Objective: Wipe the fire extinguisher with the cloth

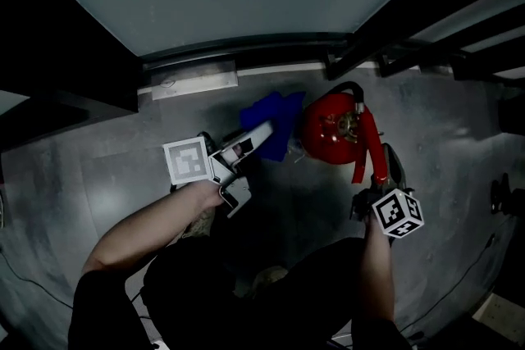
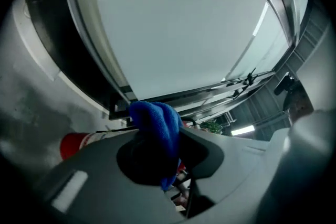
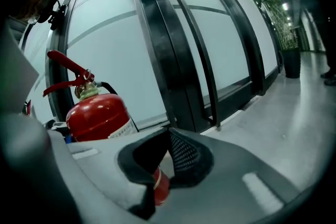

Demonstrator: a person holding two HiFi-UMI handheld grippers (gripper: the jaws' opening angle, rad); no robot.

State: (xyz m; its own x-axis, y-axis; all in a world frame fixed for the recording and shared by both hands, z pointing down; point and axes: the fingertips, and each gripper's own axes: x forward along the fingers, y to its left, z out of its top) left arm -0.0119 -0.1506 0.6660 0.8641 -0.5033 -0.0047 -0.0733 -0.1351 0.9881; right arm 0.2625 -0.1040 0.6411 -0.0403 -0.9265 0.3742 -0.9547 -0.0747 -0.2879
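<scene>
Where left tongs [image 2: 160, 157] clamp cloth [image 2: 155, 123], extinguisher [image 2: 76, 144] mostly hidden (red sliver shows).

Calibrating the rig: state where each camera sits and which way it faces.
Head view: on the person's head, facing steeply down at the extinguisher on the floor; both arms, the left gripper and the right gripper show.
Left gripper view: on the left gripper, facing the glass wall; its jaws pinch the blue cloth.
Right gripper view: on the right gripper, facing the extinguisher and glass wall; its jaws are together.
Shared: all three show the extinguisher.
</scene>
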